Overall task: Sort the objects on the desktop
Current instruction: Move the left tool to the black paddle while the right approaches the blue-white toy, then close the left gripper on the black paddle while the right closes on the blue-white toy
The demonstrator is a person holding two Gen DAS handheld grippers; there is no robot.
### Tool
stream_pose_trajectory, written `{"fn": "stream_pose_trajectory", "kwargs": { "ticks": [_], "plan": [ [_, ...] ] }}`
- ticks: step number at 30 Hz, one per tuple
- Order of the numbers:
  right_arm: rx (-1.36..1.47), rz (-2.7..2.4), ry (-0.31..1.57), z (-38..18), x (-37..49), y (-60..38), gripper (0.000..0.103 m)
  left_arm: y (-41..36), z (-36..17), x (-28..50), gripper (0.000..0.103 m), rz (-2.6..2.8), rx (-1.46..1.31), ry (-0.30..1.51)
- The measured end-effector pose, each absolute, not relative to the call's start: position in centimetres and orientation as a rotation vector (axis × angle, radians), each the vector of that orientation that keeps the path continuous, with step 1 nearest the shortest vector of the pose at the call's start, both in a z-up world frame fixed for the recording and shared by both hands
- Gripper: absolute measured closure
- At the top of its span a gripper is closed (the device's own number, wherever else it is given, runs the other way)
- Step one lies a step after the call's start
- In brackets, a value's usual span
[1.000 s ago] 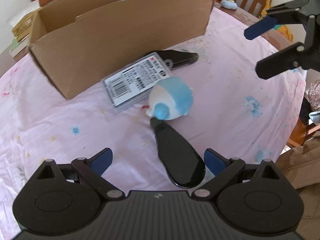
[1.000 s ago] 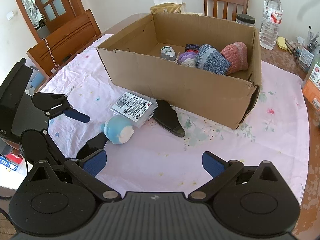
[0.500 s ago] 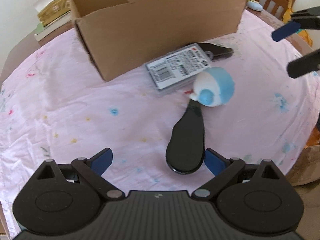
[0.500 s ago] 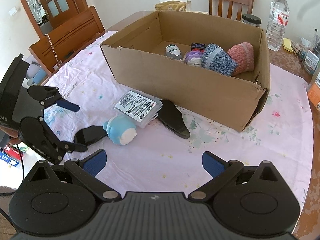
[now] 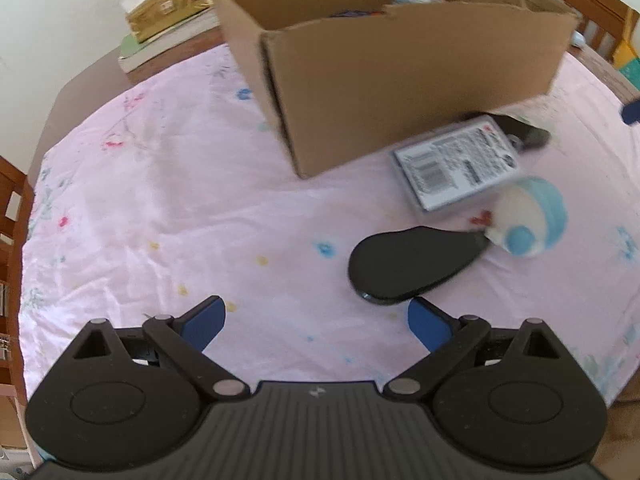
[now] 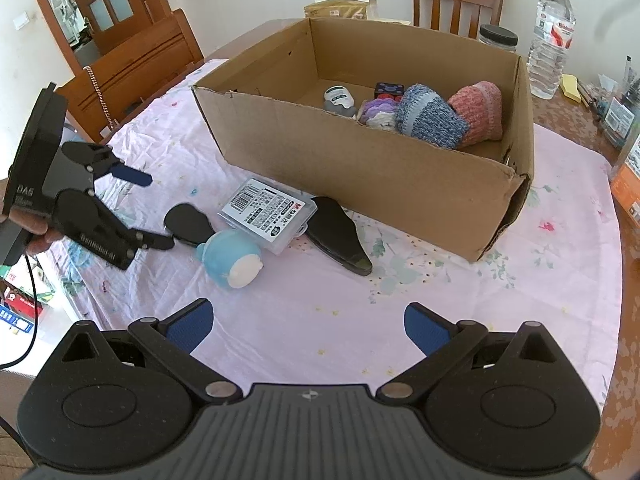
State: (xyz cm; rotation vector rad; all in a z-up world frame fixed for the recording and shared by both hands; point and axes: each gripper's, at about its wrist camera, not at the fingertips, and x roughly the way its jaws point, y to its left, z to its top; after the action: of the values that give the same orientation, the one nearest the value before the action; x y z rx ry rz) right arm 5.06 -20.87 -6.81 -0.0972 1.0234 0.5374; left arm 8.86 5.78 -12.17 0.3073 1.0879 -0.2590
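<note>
A cardboard box (image 6: 360,160) stands on the pink tablecloth and holds knitted items (image 6: 432,118) and small objects. In front of it lie a clear plastic case with a label (image 6: 268,212), a blue and white round toy (image 6: 234,260) and two black flat insoles (image 6: 340,238) (image 6: 188,222). In the left wrist view the near insole (image 5: 412,264) lies just ahead of my open left gripper (image 5: 316,320), with the toy (image 5: 528,222), the case (image 5: 456,166) and the box (image 5: 400,76) beyond. The left gripper (image 6: 148,208) is also seen beside that insole. My right gripper (image 6: 306,326) is open and empty.
A water bottle (image 6: 550,36) and a jar (image 6: 498,38) stand behind the box. Wooden chairs (image 6: 132,72) surround the table. A tissue box on books (image 5: 168,20) sits at the far left. More clutter lies at the right table edge (image 6: 624,120).
My left gripper has swung left, so the insole, toy and case now lie to its right. The right gripper has risen slightly. Both stay open.
</note>
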Motion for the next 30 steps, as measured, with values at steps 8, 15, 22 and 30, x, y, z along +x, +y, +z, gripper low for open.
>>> {"fn": "stream_pose_trajectory", "kwargs": {
  "ticks": [8, 15, 22, 30],
  "plan": [
    [-0.092, 0.535, 1.037, -7.2, 5.4, -20.4, 0.0, 4.8, -12.0, 8.8, 0.005, -0.3, 0.277, 1.089],
    [-0.121, 0.558, 1.017, -7.5, 6.1, -18.3, 0.0, 4.1, -11.7, 8.3, 0.005, -0.35, 0.271, 1.079],
    [-0.219, 0.649, 0.968, -7.5, 6.0, -14.9, 0.011, 4.7, -11.7, 8.4, 0.005, -0.368, 0.253, 1.069],
    [-0.288, 0.691, 0.999, -9.3, 7.0, -12.4, 0.031, 5.1, -11.8, 8.4, 0.005, -0.399, 0.216, 1.064]
  ]
}}
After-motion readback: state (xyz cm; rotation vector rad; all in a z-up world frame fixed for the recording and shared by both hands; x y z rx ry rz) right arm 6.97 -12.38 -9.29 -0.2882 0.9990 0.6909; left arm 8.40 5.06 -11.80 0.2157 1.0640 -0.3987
